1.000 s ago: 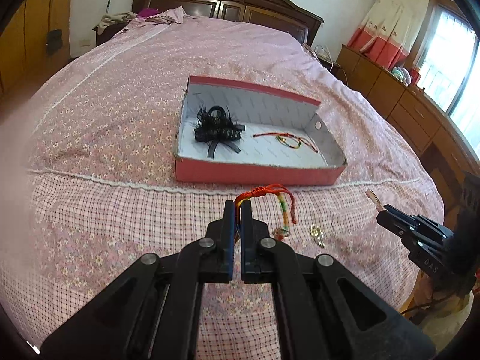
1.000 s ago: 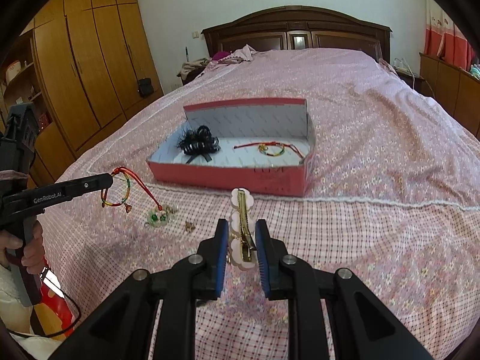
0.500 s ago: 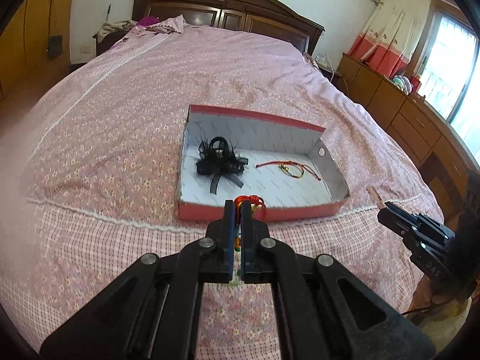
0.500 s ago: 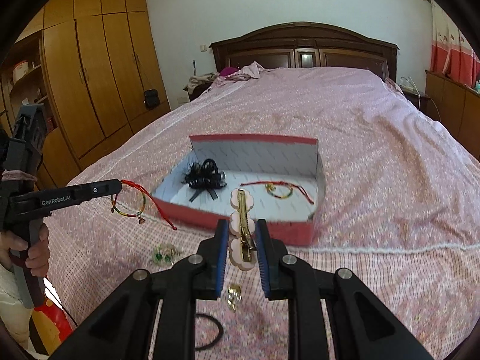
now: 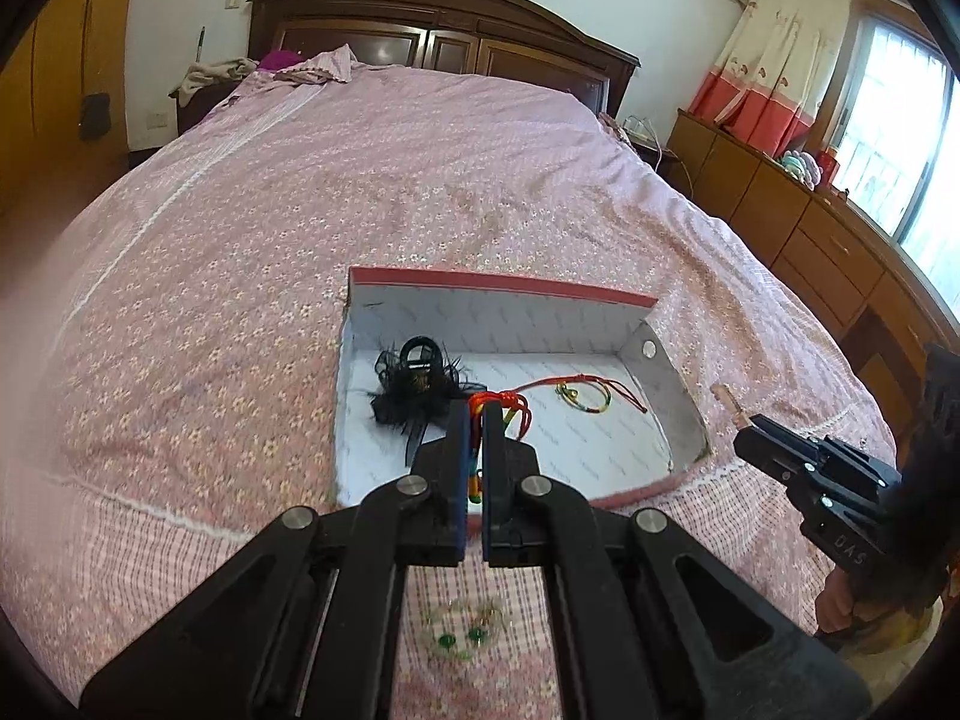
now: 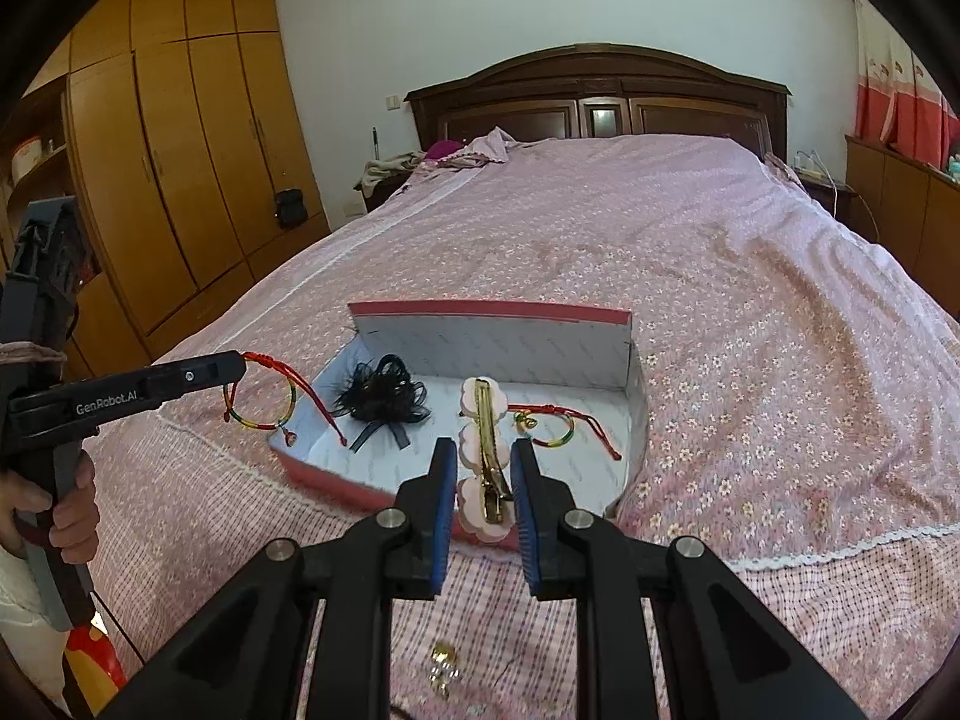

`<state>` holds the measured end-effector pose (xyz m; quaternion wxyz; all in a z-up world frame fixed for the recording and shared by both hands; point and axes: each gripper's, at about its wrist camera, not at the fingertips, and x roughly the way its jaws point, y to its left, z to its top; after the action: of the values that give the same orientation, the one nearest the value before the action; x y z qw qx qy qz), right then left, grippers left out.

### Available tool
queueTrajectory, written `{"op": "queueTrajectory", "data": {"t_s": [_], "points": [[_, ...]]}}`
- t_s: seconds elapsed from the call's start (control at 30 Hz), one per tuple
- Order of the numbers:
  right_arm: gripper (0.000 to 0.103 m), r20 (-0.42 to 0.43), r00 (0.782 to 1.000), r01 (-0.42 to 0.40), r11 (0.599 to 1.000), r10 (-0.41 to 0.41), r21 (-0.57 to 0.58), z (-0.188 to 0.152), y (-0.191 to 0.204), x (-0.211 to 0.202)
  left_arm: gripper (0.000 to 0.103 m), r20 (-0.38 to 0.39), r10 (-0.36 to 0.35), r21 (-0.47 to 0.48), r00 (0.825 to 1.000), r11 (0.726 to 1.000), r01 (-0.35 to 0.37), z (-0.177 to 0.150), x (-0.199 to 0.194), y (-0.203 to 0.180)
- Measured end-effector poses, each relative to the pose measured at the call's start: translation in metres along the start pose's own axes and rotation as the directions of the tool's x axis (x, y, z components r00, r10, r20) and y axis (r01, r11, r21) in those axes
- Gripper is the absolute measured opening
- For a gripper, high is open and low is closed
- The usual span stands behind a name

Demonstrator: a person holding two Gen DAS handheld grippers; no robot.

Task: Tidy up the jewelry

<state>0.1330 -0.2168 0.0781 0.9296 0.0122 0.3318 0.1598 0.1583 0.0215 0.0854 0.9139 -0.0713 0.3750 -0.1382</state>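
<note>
Rainbow cord bracelet between left hand-held gripper fingertips, above box.

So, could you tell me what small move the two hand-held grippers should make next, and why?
Probably carry both a little further over the pink box and lower them. The left hand-held gripper is shut on a rainbow string bracelet hanging at the box's edge, and the right hand-held gripper pinches a pink flower hair clip above the near wall.

Daylight from the window at right; even brightness, soft shadows, sharp focus, heavy fisheye curvature, dark corners.
</note>
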Motion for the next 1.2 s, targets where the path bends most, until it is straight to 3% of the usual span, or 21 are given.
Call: {"op": "queueTrajectory", "data": {"t_s": [0.53, 1.0, 1.2], "points": [[0.020, -0.080, 0.996, 0.031, 0.999, -0.030, 0.014, 0.000, -0.015, 0.062, 0.000, -0.114, 0.024, 0.000, 0.993, 1.000, -0.024, -0.006, 0.070, 0.008], [0.019, -0.155, 0.986, 0.057, 0.998, -0.054, 0.016, -0.012, -0.027, 0.092, 0.000, -0.188, 0.029, -0.015, 0.982, 0.999, -0.033, -0.017, 0.098, 0.013], [0.019, -0.155, 0.987, 0.047, 0.999, -0.043, 0.026, -0.013, -0.028, 0.093, 0.018, -0.184, 0.083, -0.001, 0.979, 0.996, -0.085, -0.020, 0.101, 0.013]]}}
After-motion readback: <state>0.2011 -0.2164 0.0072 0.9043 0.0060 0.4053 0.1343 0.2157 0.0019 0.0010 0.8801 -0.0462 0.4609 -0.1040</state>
